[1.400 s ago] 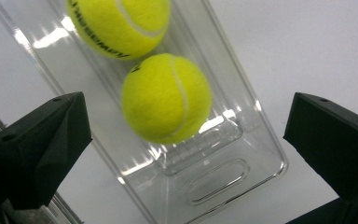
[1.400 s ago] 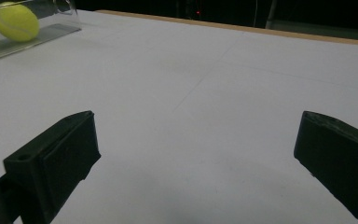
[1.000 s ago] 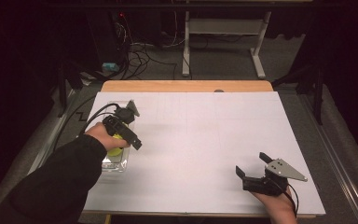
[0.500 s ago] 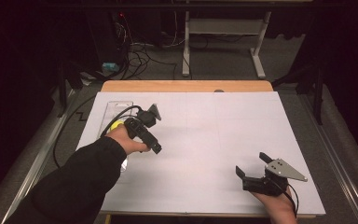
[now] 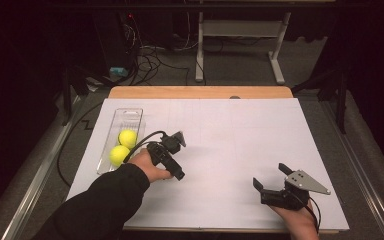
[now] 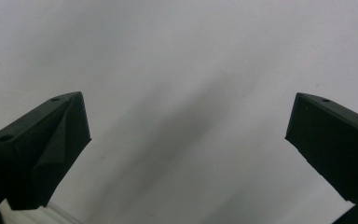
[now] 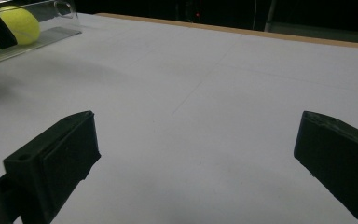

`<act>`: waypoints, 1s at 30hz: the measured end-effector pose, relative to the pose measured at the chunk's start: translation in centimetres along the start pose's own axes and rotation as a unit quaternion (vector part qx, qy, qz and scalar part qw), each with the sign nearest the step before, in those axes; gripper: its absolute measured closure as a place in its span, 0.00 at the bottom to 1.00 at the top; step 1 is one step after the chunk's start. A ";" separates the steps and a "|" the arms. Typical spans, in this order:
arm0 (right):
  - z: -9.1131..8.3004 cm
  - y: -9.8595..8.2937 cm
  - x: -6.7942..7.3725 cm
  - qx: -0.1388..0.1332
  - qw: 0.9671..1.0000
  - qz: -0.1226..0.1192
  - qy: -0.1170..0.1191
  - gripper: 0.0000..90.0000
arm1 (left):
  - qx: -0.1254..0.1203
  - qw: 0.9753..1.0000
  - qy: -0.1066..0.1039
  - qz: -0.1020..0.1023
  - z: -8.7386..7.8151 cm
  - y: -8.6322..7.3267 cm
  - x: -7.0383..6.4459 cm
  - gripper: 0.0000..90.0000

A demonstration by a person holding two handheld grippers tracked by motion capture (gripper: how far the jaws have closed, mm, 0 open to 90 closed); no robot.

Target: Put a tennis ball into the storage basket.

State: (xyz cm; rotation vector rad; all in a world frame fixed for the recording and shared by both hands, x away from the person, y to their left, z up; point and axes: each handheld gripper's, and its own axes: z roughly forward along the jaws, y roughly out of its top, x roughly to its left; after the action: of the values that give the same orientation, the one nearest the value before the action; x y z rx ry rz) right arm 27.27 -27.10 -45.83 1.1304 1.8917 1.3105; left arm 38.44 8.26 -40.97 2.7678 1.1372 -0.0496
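Counter: white top (image 5: pixel 240 150) with a bare wooden strip (image 5: pixel 200 92) along its far edge
Floor: grey carpet (image 5: pixel 240 70), dark tangled cables (image 5: pixel 147 52) lying on it
Furniture: white metal frame (image 5: pixel 240 30) standing beyond the counter
Light: room dim, surroundings nearly black

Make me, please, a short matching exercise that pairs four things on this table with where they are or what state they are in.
Things:
1. clear tray
2. tennis balls
3. left gripper
4. right gripper

Descriptions:
A. yellow, lying side by side in the tray
B. open, at the near right edge of the table
C. long and see-through, on the table's left side
D. open, just right of the tray over the bare white table

Pairs: 1-C, 2-A, 3-D, 4-B
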 end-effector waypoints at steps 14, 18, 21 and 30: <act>0.0 0.1 0.1 -0.003 1.000 0.000 0.002 0.00 | -0.097 0.995 0.000 -0.009 1.7 -1.7 -1.5 0.00; -0.1 0.1 0.1 -0.004 1.000 0.001 0.003 0.00 | -0.168 0.985 -0.021 -0.029 1.8 -2.9 -1.4 0.00; -0.2 0.1 0.2 -0.005 1.000 0.001 0.003 0.00 | -0.217 0.975 -0.031 -0.037 2.5 -3.9 -1.6 0.00; -0.1 0.1 0.4 -0.006 1.000 -0.002 0.009 0.00 | -0.335 0.942 -0.033 -0.017 4.2 -6.7 -2.2 0.00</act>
State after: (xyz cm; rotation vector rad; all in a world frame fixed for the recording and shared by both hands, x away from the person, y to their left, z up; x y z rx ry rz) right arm 27.04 -26.76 -45.71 1.1120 1.8953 1.3339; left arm 32.31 10.83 -45.74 2.1246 0.9546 0.2023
